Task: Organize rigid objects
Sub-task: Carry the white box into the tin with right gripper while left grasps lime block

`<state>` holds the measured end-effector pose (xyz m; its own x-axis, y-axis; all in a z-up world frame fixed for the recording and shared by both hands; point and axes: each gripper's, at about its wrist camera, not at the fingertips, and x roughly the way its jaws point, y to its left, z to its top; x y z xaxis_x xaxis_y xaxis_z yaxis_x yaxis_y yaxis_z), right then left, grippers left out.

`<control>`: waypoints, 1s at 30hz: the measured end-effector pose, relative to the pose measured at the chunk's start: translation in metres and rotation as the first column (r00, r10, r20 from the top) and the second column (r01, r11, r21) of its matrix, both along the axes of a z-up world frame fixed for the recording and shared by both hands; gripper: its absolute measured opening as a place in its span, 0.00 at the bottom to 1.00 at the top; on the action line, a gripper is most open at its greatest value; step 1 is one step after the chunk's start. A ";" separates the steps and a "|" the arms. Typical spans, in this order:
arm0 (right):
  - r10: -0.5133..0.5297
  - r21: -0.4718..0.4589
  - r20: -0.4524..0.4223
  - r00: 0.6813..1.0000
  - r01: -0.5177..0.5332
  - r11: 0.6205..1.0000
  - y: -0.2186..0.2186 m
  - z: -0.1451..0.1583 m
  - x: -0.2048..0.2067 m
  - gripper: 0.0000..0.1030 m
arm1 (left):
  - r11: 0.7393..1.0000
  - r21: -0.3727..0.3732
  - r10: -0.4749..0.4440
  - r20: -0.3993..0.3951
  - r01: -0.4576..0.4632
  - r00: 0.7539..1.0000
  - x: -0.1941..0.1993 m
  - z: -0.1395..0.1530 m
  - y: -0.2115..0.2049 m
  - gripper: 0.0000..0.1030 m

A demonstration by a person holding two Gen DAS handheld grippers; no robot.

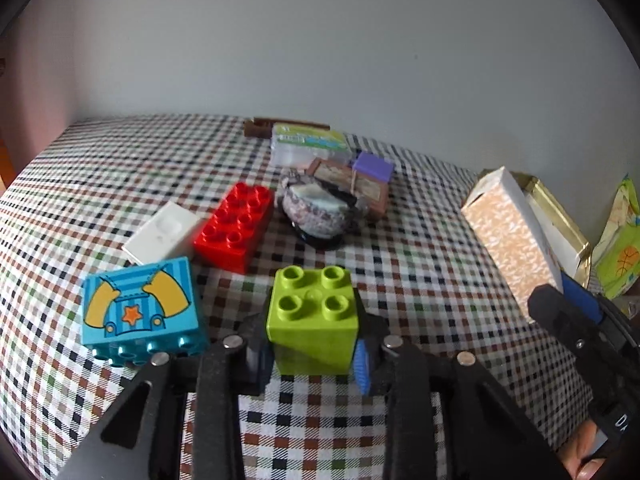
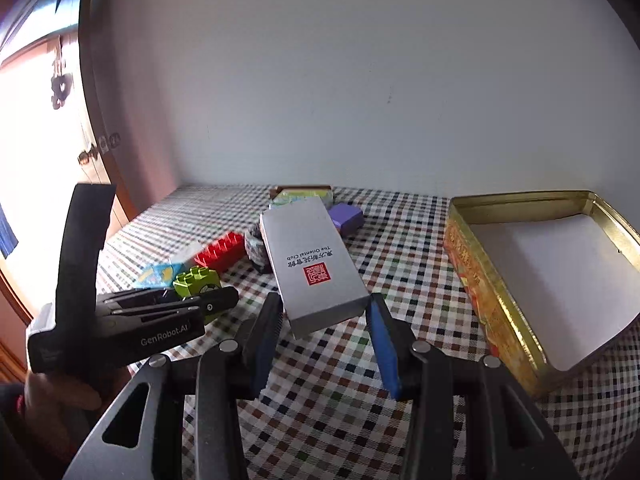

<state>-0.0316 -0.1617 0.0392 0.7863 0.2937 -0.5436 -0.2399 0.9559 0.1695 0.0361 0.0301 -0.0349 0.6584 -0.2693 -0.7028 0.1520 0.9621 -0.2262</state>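
Holding: the left claw (image 1: 312, 354) is clamped on the green brick (image 1: 312, 320), studs up, one pad on each side wall; the brick sits at or just above the checked table (image 1: 400, 280), and whether it touches cannot be told

Right claw: the right claw (image 2: 326, 344) has its blue pads on both sides of the near end of the silver box (image 2: 314, 264); they appear to pinch the box, which tilts up and away from the claw

Long axis: the silver box runs straight ahead of the right claw, lengthwise along the fingers, far end leaning slightly left

Key relation: the gold tin (image 2: 492, 292) lies to the right of the right claw, just beside the box, open side up, with a white liner inside; my judgement is that the box must swing right and flatten to go in

Nearer hand: the right claw is clearly nearer the tin; the left claw is well to its left

Left neighbours: ahead and left of the left claw lie the teal printed brick (image 1: 140, 304), the red brick (image 1: 236, 226) and a white block (image 1: 162, 232), close together

Risk: I judge the end-on hold on a long box prone to pivoting
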 end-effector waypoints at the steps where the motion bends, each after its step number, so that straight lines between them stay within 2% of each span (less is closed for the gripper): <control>1: -0.005 0.017 0.013 1.000 0.005 1.000 -0.003 0.003 -0.002 0.45 | 1.000 -0.019 0.006 0.029 -0.005 1.000 -0.004 0.004 0.001 0.29; 3: -0.014 0.035 0.033 0.999 0.013 0.999 -0.007 0.008 -0.005 0.45 | 0.999 -0.041 0.011 0.081 -0.007 0.997 -0.010 0.011 0.001 0.29; 6: -0.035 0.022 0.067 0.997 0.033 0.999 -0.012 0.013 -0.010 0.45 | 1.000 -0.021 0.015 0.129 -0.012 0.991 -0.019 0.018 -0.009 0.29; 10: -0.092 -0.014 0.119 0.989 0.094 0.995 -0.023 0.022 -0.014 0.45 | 1.000 0.011 -0.004 0.163 0.002 0.987 -0.023 0.027 -0.028 0.29; 14: -0.148 0.012 0.134 0.980 0.148 0.989 -0.042 0.030 -0.013 0.45 | 1.000 0.003 -0.021 0.187 0.021 0.982 -0.024 0.038 -0.050 0.29; 17: -0.189 -0.008 0.156 0.969 0.193 0.981 -0.059 0.032 -0.013 0.45 | 0.999 0.007 -0.042 0.211 0.041 0.977 -0.025 0.047 -0.067 0.29; 23: -0.286 -0.078 0.182 0.941 0.303 0.950 -0.106 0.024 -0.021 0.45 | 0.995 0.019 -0.101 0.249 0.099 0.963 -0.027 0.062 -0.110 0.29; 30: -0.408 -0.082 0.162 0.898 0.425 0.902 -0.166 0.017 -0.015 0.45 | 0.986 0.027 -0.167 0.257 0.166 0.952 -0.020 0.066 -0.168 0.29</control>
<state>-0.0471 -0.3281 0.0559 0.8922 -0.1338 -0.4314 0.1714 0.9840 0.0493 0.0165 -0.1378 0.0308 0.7631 -0.3879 -0.5169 0.3629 0.9190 -0.1539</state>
